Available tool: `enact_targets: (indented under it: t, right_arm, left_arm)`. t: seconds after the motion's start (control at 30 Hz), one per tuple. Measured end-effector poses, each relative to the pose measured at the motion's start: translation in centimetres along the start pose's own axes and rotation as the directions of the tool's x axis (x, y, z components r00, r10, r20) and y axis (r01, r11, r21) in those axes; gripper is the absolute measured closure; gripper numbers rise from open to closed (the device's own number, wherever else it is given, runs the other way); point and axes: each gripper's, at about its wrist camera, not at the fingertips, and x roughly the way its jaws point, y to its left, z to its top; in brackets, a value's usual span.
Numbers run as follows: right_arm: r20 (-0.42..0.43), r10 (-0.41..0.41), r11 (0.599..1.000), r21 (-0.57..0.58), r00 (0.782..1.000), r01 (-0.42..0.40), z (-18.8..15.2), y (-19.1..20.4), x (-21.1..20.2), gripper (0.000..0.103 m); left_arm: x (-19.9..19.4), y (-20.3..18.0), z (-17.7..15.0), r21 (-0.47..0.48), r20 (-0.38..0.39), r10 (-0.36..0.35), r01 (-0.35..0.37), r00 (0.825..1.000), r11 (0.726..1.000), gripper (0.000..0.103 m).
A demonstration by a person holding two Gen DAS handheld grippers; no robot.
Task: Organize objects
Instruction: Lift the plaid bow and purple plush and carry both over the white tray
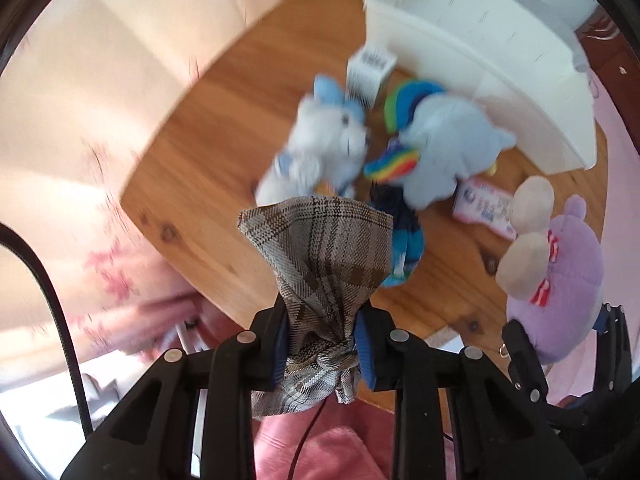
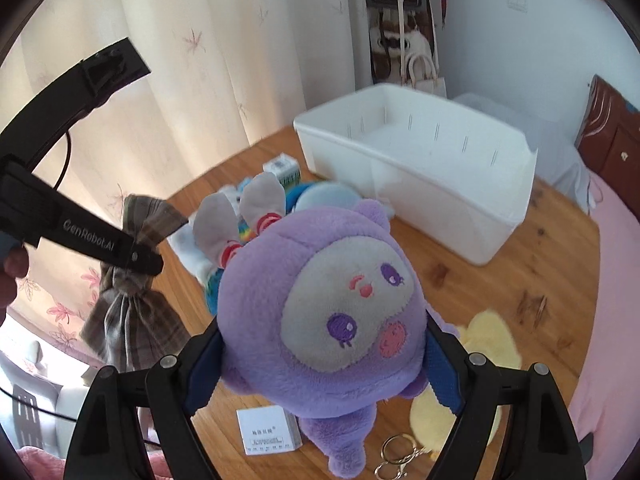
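My left gripper [image 1: 322, 354] is shut on a plaid cloth bow [image 1: 320, 256] at its knot, held above the near edge of the round wooden table [image 1: 208, 120]; the bow also shows in the right wrist view [image 2: 132, 300]. My right gripper [image 2: 320, 368] is shut on a purple plush bunny [image 2: 320, 312] by its head, held above the table; the bunny shows at the right in the left wrist view [image 1: 560, 280]. A white plastic bin [image 2: 420, 172] stands at the table's far side, seemingly with nothing in it.
On the table lie a grey-blue plush [image 1: 320, 144], a blue rainbow-maned plush [image 1: 440, 148], small boxes [image 1: 368, 68] [image 2: 268, 430], a pink packet [image 1: 484, 204], a yellow plush [image 2: 480, 360] and a key ring [image 2: 396, 456]. Curtains hang behind; a pink bed is on the right.
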Motion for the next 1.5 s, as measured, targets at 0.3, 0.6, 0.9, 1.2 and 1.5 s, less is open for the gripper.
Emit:
enact_targets:
  t: [0.3,0.6,0.9,1.2,1.5]
  right_arm:
    - [0.089,-0.022,0.999,0.037,0.996,0.018,3.0,-0.2,-2.3,0.017]
    - [0.188,-0.088,0.989,0.135,0.978,0.063,6.9,-0.7,-3.7,0.017]
    - [0.262,-0.235,0.956,0.236,0.936,0.174,9.6,-0.9,-3.8,0.017]
    - [0.262,-0.361,0.914,0.290,0.895,0.284,11.6,-1.8,-1.0,0.016]
    - [0.228,-0.458,0.864,0.341,0.859,0.370,12.9,-2.8,2.1,0.016]
  left_arm:
    - [-2.9,-0.2,1.6,0.104,0.106,-0.037,0.026,0.994,0.994,0.073]
    - [-2.8,-0.7,7.6,0.237,0.203,-0.102,0.052,0.974,0.970,0.073]
    - [-6.1,-1.6,12.0,0.334,0.318,-0.147,0.034,0.937,0.942,0.073]
    - [-7.2,-2.4,15.6,0.409,0.404,-0.257,0.078,0.878,0.909,0.073]
    - [-5.7,-4.2,18.7,0.481,0.439,-0.338,0.100,0.833,0.871,0.073]
